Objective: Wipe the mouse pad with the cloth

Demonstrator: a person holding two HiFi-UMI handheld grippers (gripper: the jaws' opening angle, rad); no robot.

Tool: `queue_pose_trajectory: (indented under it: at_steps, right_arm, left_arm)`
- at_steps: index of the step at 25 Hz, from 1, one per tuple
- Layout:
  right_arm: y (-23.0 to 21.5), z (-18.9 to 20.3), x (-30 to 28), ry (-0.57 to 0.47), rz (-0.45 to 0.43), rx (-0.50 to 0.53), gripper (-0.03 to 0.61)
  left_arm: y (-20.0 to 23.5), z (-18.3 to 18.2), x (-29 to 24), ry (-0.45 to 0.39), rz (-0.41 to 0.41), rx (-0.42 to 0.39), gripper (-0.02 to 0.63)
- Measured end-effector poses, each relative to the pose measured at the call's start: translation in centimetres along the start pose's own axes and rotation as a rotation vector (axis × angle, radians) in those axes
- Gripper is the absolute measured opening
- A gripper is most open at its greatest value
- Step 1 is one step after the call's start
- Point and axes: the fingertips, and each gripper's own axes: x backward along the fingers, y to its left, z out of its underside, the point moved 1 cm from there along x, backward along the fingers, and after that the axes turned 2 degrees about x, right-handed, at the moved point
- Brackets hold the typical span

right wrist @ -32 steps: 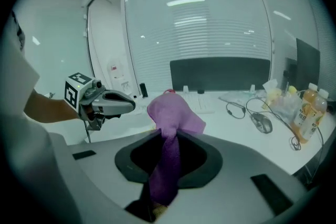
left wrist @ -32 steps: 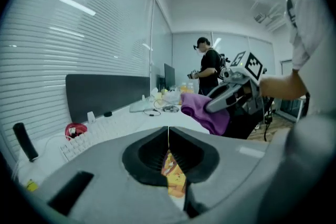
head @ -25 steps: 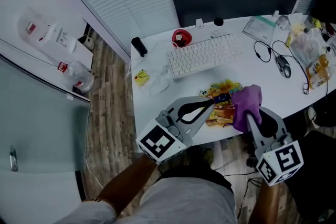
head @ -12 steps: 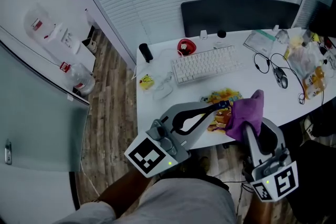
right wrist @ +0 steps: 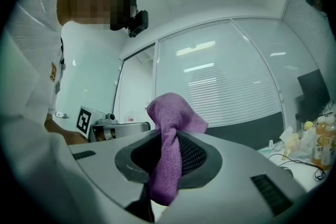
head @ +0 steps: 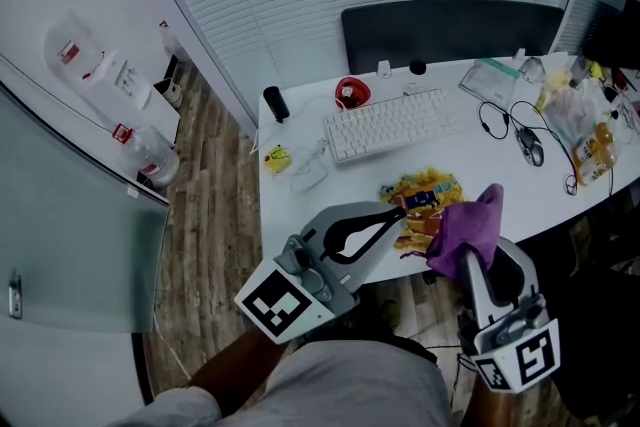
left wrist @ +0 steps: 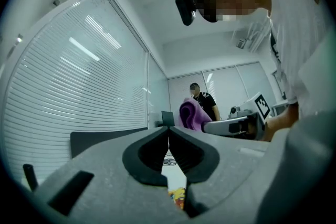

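Observation:
The mouse pad (head: 425,200), printed in yellow and orange, lies on the white desk (head: 300,215) near its front edge. My right gripper (head: 468,250) is shut on a purple cloth (head: 462,227), which bunches up above the jaws and hangs over the pad's front right corner. In the right gripper view the cloth (right wrist: 170,128) runs down between the jaws. My left gripper (head: 398,211) is shut with nothing in it, its tip over the pad's left edge. A strip of the pad (left wrist: 178,198) shows below the left jaws, with the cloth (left wrist: 191,114) to their right.
A white keyboard (head: 395,122) lies behind the pad. A red object (head: 348,93), a black cylinder (head: 275,103) and a yellow item (head: 277,158) sit at the desk's left. A black mouse (head: 527,143), cables and bottles (head: 590,145) crowd the right. A dark chair (head: 450,20) stands behind.
Both grippers have drawn back toward the desk's front edge. The cloth has moved off the pad's right part to its front right corner.

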Motion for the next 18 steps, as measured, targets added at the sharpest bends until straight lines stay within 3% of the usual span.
queue_pose_trajectory:
  at_steps: [18]
  right_arm:
    - [0.20, 0.20, 0.84, 0.006, 0.022, 0.014, 0.064]
  left_arm:
    - [-0.37, 0.43, -0.08, 0.004, 0.018, -0.003, 0.015]
